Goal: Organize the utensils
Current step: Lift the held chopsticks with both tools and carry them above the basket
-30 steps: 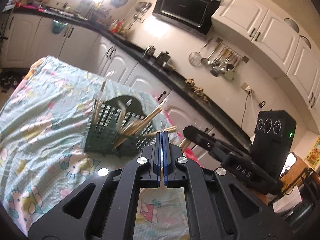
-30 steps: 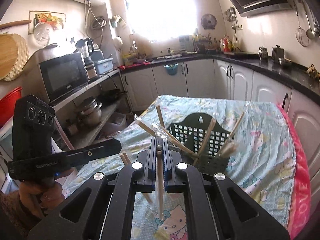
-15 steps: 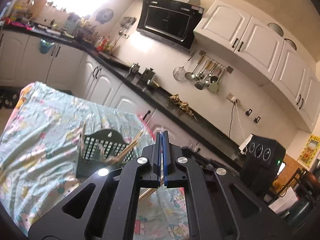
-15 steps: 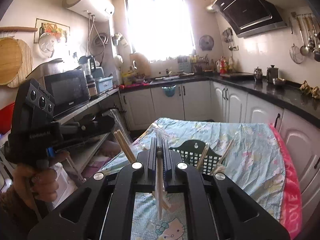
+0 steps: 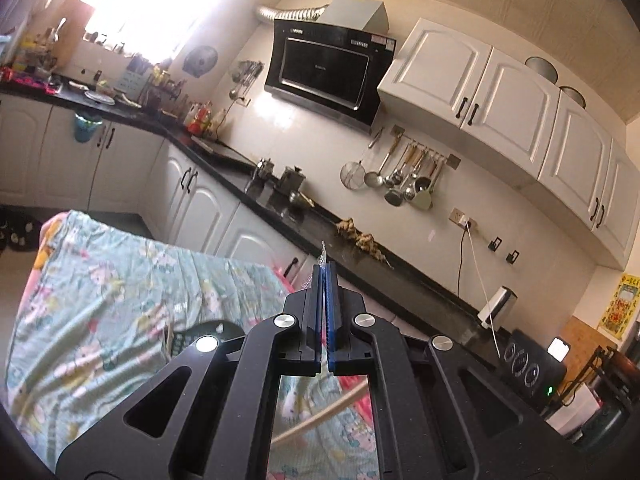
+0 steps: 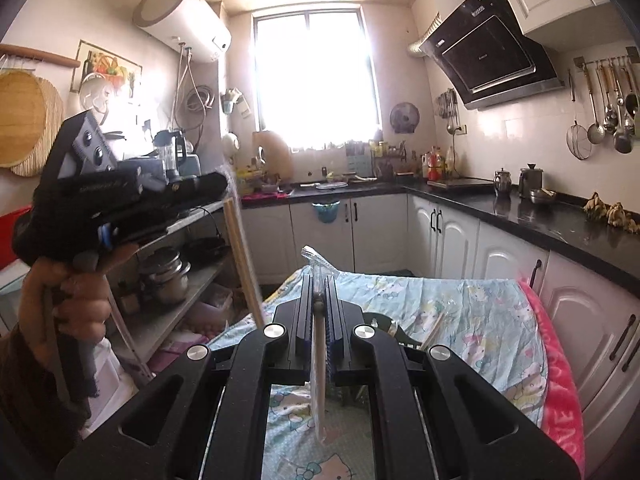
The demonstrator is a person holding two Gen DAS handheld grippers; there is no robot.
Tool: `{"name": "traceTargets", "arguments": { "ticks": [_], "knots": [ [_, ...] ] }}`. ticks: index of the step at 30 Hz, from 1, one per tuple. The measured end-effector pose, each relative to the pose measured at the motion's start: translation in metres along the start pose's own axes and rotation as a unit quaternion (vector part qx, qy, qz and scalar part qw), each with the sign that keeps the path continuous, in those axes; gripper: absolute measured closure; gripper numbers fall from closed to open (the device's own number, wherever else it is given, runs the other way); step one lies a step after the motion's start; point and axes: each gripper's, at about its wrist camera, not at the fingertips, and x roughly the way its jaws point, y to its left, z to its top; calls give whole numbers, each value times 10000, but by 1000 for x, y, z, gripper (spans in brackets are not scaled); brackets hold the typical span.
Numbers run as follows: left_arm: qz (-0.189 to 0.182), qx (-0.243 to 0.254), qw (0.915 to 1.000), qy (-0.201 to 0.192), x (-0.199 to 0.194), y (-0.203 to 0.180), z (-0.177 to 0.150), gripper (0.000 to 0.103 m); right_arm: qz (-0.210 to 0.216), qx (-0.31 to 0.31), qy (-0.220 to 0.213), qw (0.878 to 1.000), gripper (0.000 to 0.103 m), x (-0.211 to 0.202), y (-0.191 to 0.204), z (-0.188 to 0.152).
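My left gripper [image 5: 325, 270] is shut on a clear-wrapped pair of chopsticks; the wrapper's tip [image 5: 323, 251] pokes up past the pads and a pale stick [image 5: 320, 420] hangs beneath. In the right wrist view that same left gripper [image 6: 224, 184] is raised at the left, and its wrapped chopsticks [image 6: 245, 264] dangle from it. My right gripper [image 6: 319, 276] is shut on another wrapped chopstick pair [image 6: 319, 376], which points down through the jaws. The dark green utensil basket [image 5: 200, 334] stands on the table below, mostly hidden behind both grippers [image 6: 386, 324].
A floral cloth [image 6: 480, 320] with a pink edge covers the table. A hand [image 6: 68, 300] holds the left gripper's handle. A shelf rack with pots [image 6: 168, 276] stands at the left. Black counters and white cabinets [image 5: 192, 200] run behind, with ladles on a rail [image 5: 404, 184].
Both grippers have risen with their wrapped chopsticks, the left one more. The basket has dropped low in both views and is now largely hidden behind the jaws.
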Motion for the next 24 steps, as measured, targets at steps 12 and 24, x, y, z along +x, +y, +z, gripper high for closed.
{"name": "traceTargets", "arguments": {
  "ticks": [12,24],
  "knots": [
    [159,223,9995,-170,26,-7,39,103,27,-52,-413,9991,97,-1,1,42],
    [385,402,9982,-222,58,9,48,103,-236,-34,-670,9975,97,33,-16,72]
  ]
}}
